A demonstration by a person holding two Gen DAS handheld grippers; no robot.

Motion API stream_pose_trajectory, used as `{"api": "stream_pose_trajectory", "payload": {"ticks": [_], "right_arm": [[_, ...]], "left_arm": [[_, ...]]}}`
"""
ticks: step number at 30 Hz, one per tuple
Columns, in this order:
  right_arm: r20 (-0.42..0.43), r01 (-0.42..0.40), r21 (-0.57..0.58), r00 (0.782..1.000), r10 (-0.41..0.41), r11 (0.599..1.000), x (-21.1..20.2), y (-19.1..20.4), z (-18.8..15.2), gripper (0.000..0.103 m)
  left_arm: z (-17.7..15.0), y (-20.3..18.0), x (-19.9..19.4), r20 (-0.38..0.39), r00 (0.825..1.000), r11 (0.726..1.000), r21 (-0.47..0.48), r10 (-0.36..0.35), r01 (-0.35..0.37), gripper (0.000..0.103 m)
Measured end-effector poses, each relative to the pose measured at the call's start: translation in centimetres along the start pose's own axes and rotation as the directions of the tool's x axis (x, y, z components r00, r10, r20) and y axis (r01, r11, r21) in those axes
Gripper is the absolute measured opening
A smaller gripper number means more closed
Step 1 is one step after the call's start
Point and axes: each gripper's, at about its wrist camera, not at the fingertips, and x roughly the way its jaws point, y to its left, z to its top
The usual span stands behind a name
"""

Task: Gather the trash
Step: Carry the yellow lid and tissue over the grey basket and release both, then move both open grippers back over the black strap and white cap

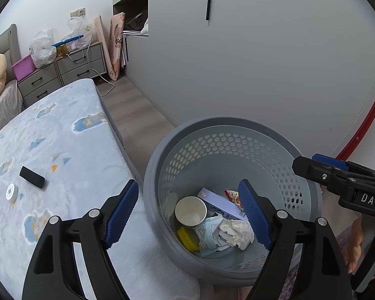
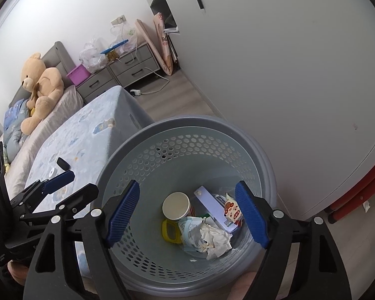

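Trash filled the grey basket [image 2: 127,147]: paper cup [image 2: 176,205], crumpled tissue [image 2: 216,238], wrappers. Left tool [image 1: 188,215] and right tool [image 2: 187,215] both gaped empty above it, beside the bed [image 1: 62,130].

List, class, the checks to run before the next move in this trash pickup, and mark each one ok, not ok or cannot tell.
1. Left gripper open and empty: ok.
2. Right gripper open and empty: ok.
3. Basket upright, with room left: ok.
4. Paper cup, crumpled tissue and snack wrapper lie inside the basket: ok.
5. Bed free of loose items: not ok; black block and white round disc lie on it.
6. Whether those two are trash: cannot tell.
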Motion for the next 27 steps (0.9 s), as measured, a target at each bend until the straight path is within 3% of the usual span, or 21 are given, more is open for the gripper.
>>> {"api": "stream_pose_trajectory", "payload": {"ticks": [27], "right_arm": [[-0.01,0.033,-0.052,0.999,-0.034,0.998,1.4,2.0,-0.4,0.079]], "left_arm": [[-0.3,2.4,-3.0,0.037,0.999,0.998,-0.062,0.024,-0.021,0.078]]}}
